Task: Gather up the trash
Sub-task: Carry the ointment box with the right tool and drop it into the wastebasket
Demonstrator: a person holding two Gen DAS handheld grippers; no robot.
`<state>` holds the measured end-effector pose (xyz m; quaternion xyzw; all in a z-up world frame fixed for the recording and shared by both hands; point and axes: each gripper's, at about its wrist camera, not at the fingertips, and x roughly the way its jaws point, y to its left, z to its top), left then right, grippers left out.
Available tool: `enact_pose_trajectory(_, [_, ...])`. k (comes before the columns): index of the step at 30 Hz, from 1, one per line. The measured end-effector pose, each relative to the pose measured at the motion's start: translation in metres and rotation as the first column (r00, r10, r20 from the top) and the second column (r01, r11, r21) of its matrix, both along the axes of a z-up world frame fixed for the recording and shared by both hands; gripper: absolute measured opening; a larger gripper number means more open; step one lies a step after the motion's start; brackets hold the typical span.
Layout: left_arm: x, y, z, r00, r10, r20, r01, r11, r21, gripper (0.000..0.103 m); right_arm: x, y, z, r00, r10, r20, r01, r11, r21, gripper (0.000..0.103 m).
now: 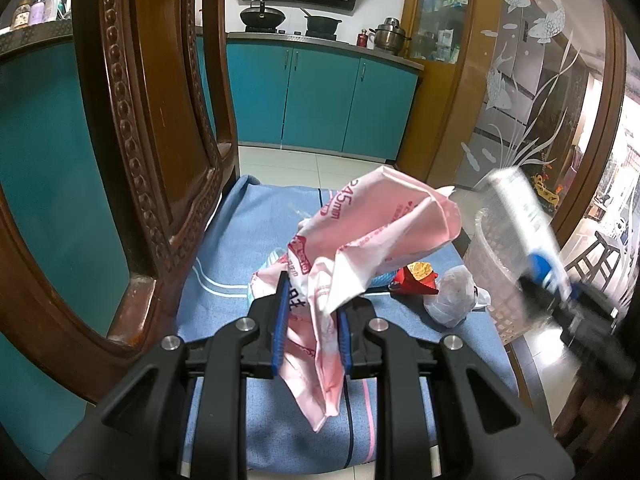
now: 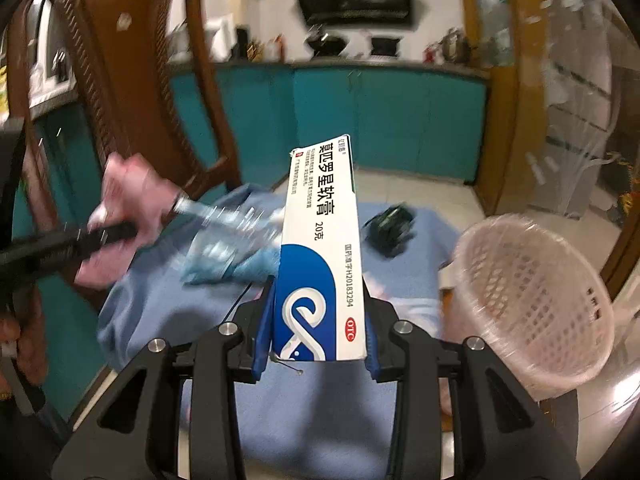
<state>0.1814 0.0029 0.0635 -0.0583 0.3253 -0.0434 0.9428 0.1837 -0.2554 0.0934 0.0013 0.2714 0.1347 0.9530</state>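
My left gripper (image 1: 312, 316) is shut on a crumpled pink plastic wrapper (image 1: 360, 236) and holds it above the blue cloth (image 1: 248, 240) on the chair seat. My right gripper (image 2: 318, 320) is shut on a white and blue ointment box (image 2: 320, 240), held upright above the cloth. In the left wrist view that box (image 1: 528, 220) shows blurred over a white lattice basket (image 1: 500, 280). The basket (image 2: 532, 292) stands at the right of the seat. In the right wrist view the left gripper (image 2: 132, 232) and its pink wrapper (image 2: 132, 188) are blurred at the left.
On the cloth lie a red and yellow wrapper (image 1: 418, 278), a clear bag with a dark lump (image 1: 452, 296), a light blue wrapper (image 2: 224, 260) and a dark object (image 2: 390, 226). The carved wooden chair back (image 1: 152, 140) rises at the left. Teal cabinets (image 1: 320, 96) stand behind.
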Motion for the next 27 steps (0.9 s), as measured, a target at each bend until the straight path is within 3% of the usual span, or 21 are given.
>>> enact_pose_trajectory(4, [0.001,0.002,-0.002,1.000,0.004,-0.018,-0.004,1.000,-0.010,0.022,0.018,-0.061,0.009,0.974,-0.215,0.064,0.214,0.977,0.023,0.037])
enact_pose_trajectory(7, [0.002,0.002,-0.003,1.000,0.004,-0.022,-0.004,1.000,-0.013,0.022,0.043,-0.105,-0.006,0.943,-0.332,-0.002,0.332,0.943,0.034,0.037])
enact_pose_trajectory(9, [0.003,0.001,-0.002,1.000,0.003,-0.021,-0.003,1.000,-0.013,0.022,0.056,-0.126,-0.023,0.922,-0.381,-0.070,0.384,0.922,0.038,0.037])
enact_pose_trajectory(13, [0.003,-0.001,-0.002,1.000,0.001,-0.021,-0.001,1.000,-0.013,0.022,0.063,-0.135,-0.035,0.908,-0.409,-0.097,0.412,0.911,0.015,0.038])
enact_pose_trajectory(16, [0.004,-0.001,-0.002,1.000,0.000,-0.023,0.000,1.000,-0.012,0.022,0.067,-0.130,-0.039,0.891,-0.439,-0.114,0.437,0.898,-0.042,0.075])
enact_pose_trajectory(17, [0.003,-0.001,-0.002,1.000,-0.001,-0.023,0.001,1.000,-0.011,0.022,0.062,-0.125,-0.034,0.886,-0.457,-0.082,0.454,0.890,-0.048,0.086])
enact_pose_trajectory(21, [0.003,0.000,-0.002,1.000,-0.001,-0.025,0.000,1.000,-0.012,0.022,0.024,-0.112,0.003,0.887,-0.455,0.076,0.454,0.890,0.026,0.100])
enact_pose_trajectory(24, [0.003,-0.002,-0.003,1.000,-0.006,-0.025,0.006,1.000,-0.003,0.022,-0.023,-0.098,0.029,0.859,-0.463,0.217,0.432,0.884,0.179,0.100])
enact_pose_trajectory(27, [0.005,-0.006,-0.006,0.999,-0.013,-0.034,0.013,1.000,0.006,0.022,-0.039,-0.084,0.035,0.861,-0.440,0.256,0.388,0.893,0.229,0.100])
